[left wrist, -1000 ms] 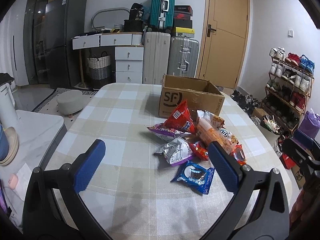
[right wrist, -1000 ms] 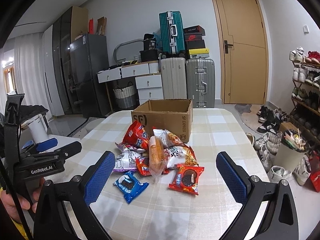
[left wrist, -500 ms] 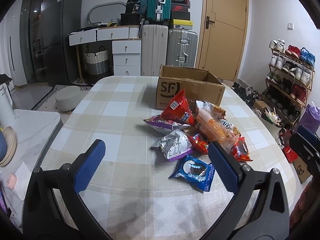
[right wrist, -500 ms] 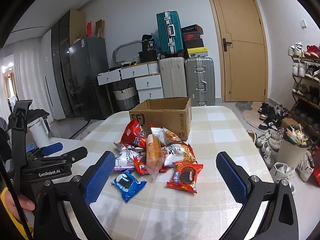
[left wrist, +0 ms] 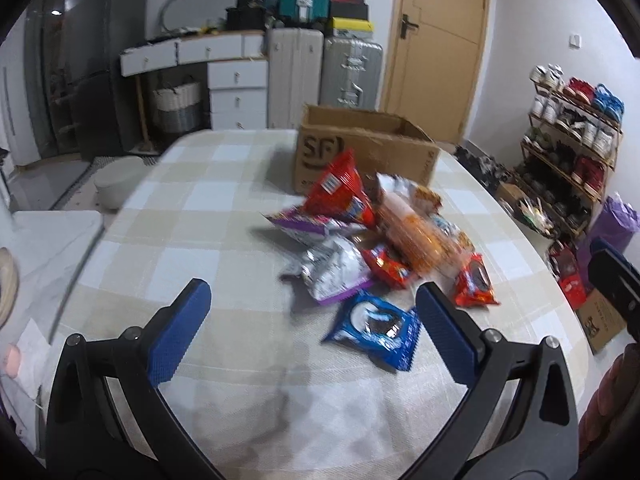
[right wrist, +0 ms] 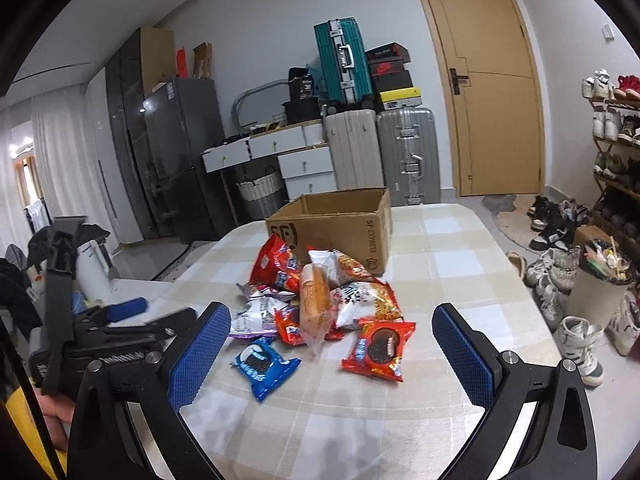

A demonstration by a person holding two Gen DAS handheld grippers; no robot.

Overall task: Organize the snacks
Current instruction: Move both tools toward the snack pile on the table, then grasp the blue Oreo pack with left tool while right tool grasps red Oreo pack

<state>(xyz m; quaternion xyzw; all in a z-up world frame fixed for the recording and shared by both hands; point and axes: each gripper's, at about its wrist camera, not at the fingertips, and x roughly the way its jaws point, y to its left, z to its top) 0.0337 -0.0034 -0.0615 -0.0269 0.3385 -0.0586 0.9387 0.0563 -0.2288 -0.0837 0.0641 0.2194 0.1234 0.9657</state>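
Observation:
A heap of snack packets lies mid-table in front of an open cardboard box (left wrist: 362,152) (right wrist: 340,226). Nearest me are a blue cookie pack (left wrist: 374,324) (right wrist: 264,364) and a red cookie pack (left wrist: 474,282) (right wrist: 380,346). Behind them sit a silver-purple bag (left wrist: 334,270), a red chip bag (left wrist: 344,196) (right wrist: 276,262) and an orange wrapped roll (left wrist: 416,236) (right wrist: 316,306). My left gripper (left wrist: 312,328) hovers open just short of the blue pack. Open as well, my right gripper (right wrist: 332,348) hangs above the table's near edge, facing the heap. Neither holds anything.
The checked tablecloth (left wrist: 192,216) covers the table. Beyond it stand suitcases (right wrist: 380,156), white drawers (left wrist: 236,80), a dark fridge (right wrist: 180,152) and a door (right wrist: 492,88). A shoe rack (left wrist: 572,136) and floor shoes (right wrist: 560,240) line the right side. A white side surface (left wrist: 44,248) borders the table's left.
Both grippers have moved forward and lower toward the snack heap, which now looks larger and nearer. The left view is blurred with motion. Nothing has been picked up.

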